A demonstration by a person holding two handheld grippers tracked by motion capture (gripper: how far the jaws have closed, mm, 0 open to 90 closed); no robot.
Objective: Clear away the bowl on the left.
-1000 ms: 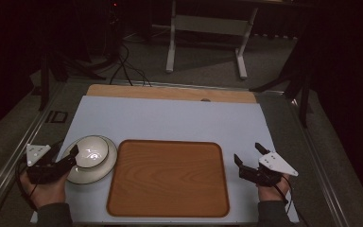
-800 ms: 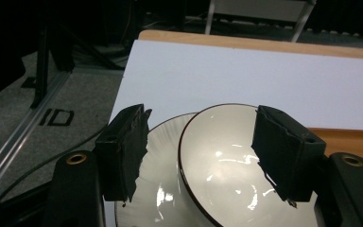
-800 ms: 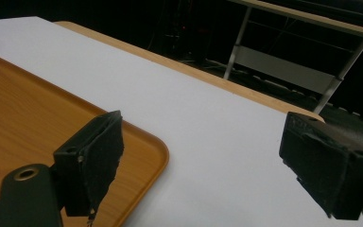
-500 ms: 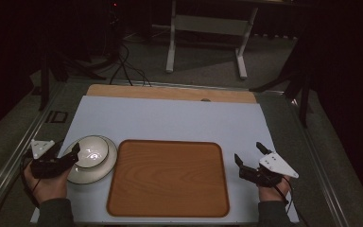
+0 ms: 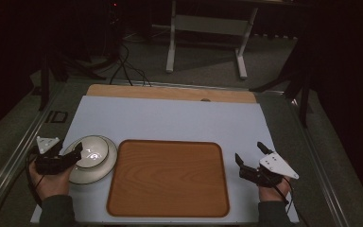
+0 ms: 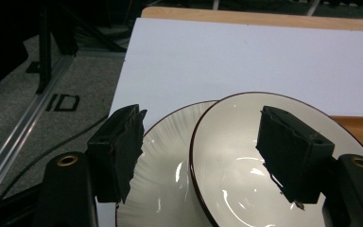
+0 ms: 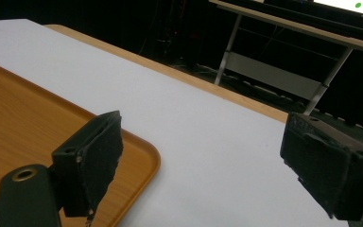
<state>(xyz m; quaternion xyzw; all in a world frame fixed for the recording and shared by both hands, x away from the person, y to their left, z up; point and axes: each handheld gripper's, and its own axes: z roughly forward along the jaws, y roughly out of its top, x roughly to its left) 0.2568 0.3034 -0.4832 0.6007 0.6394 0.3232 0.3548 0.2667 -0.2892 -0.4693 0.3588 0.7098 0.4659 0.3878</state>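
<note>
- The bowl (image 6: 246, 161) is glossy cream-white with a thin dark line round its rim and bright glints of light in its hollow; in the left gripper view it takes up the lower middle and right of the frame, and its lower part is cut off by the bottom edge.
- It sits on a ribbed white plate (image 6: 165, 165), pushed toward that plate's right side, so the plate's fluted rim shows as a crescent at the bowl's left.
- In the high view the pair lies at the lower left of the frame, just beside the left edge of the wooden tray (image 5: 168, 177); whether the plate touches the tray is hard to make out there.
- The left gripper (image 6: 208, 151) has its jaws spread wide, just been opening; the right pad hangs over the bowl's hollow and hides part of it, the left pad over the plate's rim, neither pressing the bowl's rim between them.
- The right gripper (image 7: 208, 165), at the lower right of the high view, has its jaws spread too, with nothing between them, above the white mat (image 5: 170, 120) past the tray's corner.
- The room behind the table is dark, with little detail.
</note>
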